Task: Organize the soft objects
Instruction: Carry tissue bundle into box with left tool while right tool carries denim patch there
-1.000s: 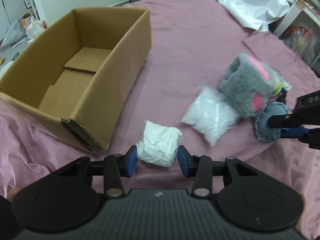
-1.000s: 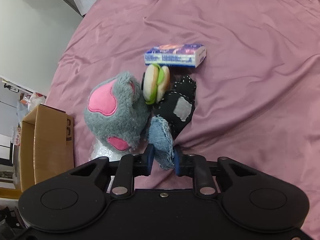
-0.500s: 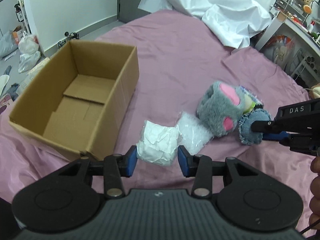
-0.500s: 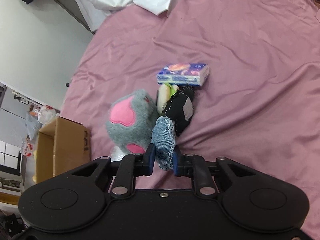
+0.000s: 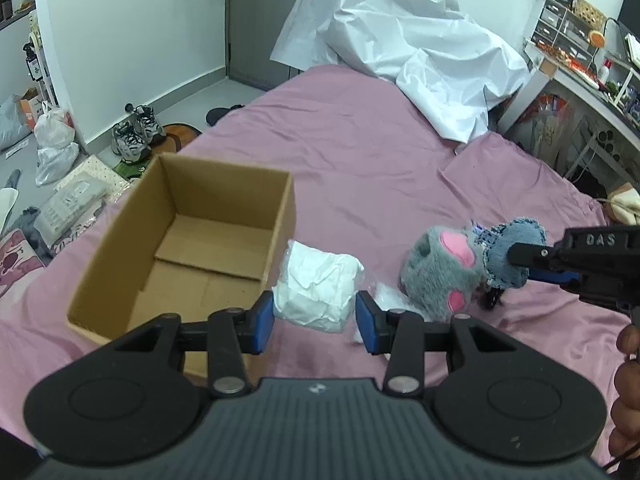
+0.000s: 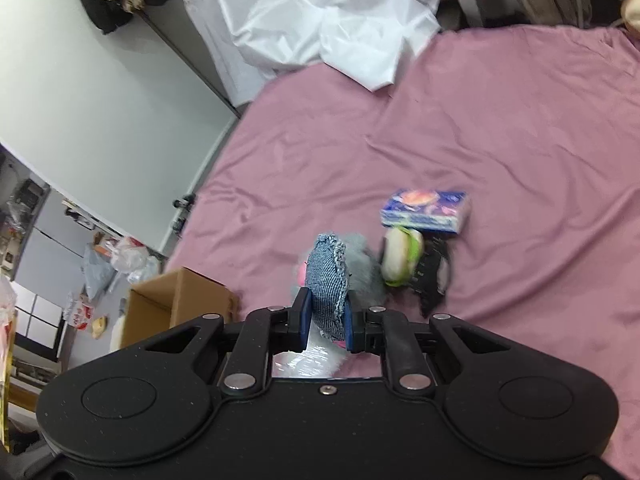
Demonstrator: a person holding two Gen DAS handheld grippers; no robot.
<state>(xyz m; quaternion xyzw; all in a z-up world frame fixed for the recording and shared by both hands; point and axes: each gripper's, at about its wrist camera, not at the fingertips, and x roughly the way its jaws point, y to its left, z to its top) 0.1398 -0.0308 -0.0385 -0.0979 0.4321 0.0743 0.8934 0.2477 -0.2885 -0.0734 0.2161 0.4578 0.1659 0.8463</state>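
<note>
My left gripper is shut on a white crumpled soft bundle and holds it above the pink bed, just right of the open cardboard box. My right gripper is shut on a round denim pad, lifted off the bed; the pad also shows in the left wrist view. Below it lie a grey plush paw with pink pads, a burger plush, a black soft piece, a blue tissue pack and a clear bag of white filling.
The pink sheet covers the bed. A white plastic sheet is heaped at the far end. Shoes and bags lie on the floor to the left. Shelves stand at the right.
Both grippers have risen with their loads. The white bundle is now higher beside the box. The denim pad has lifted off the bed above the grey paw.
</note>
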